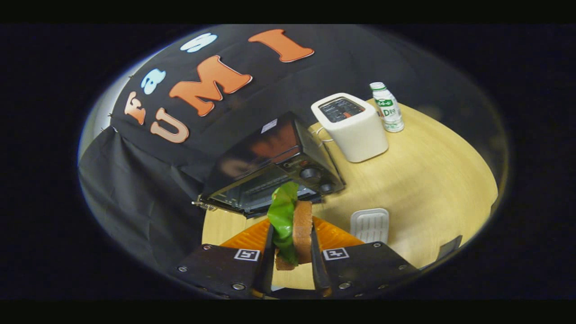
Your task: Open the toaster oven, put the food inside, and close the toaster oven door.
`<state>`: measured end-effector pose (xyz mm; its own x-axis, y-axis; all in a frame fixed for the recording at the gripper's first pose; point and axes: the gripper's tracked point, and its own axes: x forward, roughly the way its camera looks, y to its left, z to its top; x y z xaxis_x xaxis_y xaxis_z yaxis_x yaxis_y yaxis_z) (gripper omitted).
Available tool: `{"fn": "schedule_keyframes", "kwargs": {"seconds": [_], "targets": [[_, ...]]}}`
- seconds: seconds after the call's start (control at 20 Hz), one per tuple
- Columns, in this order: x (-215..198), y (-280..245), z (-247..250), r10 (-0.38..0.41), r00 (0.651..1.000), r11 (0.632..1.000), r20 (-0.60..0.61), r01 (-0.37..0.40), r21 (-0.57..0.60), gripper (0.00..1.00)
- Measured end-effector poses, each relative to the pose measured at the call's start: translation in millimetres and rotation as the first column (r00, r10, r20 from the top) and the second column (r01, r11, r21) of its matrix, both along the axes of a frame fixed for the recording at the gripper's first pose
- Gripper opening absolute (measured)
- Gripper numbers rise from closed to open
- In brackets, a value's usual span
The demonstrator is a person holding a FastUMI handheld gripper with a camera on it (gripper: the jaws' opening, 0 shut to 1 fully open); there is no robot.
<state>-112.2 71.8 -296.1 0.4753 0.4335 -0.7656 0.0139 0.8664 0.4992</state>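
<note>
With its door apparently down, the oven (274, 168) waits as the gripper (292, 265), clamped on the sandwich (297, 231), should enter level and centred.

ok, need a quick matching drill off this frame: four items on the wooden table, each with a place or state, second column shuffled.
Things:
1. black toaster oven
2. sandwich with green lettuce
3. white pop-up toaster
4. small white bottle with green label

Places or states:
A. beside the white toaster, far side of the table
B. just beyond the fingers
C. clamped in the gripper
D. between oven and bottle

Pairs: 1-B, 2-C, 3-D, 4-A
</note>
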Motion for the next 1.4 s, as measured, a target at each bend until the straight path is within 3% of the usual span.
{"fn": "schedule_keyframes", "kwargs": {"seconds": [0.35,0.7,0.95,1.2,1.35,1.4], "targets": [[24,78,-22,-0.021,1.0,0.987,-0.015,0.023,0.157,0.36],[56,116,-67,-0.157,0.987,0.955,-0.024,0.158,0.251,0.36],[90,129,-83,-0.29,0.957,0.909,-0.006,0.278,0.312,0.36],[110,131,-100,-0.324,0.938,0.929,0.125,0.29,0.231,0.36],[117,122,-107,-0.288,0.931,0.956,0.222,0.266,0.125,0.37],[119,116,-109,-0.267,0.931,0.964,0.249,0.257,0.072,0.44]]}}
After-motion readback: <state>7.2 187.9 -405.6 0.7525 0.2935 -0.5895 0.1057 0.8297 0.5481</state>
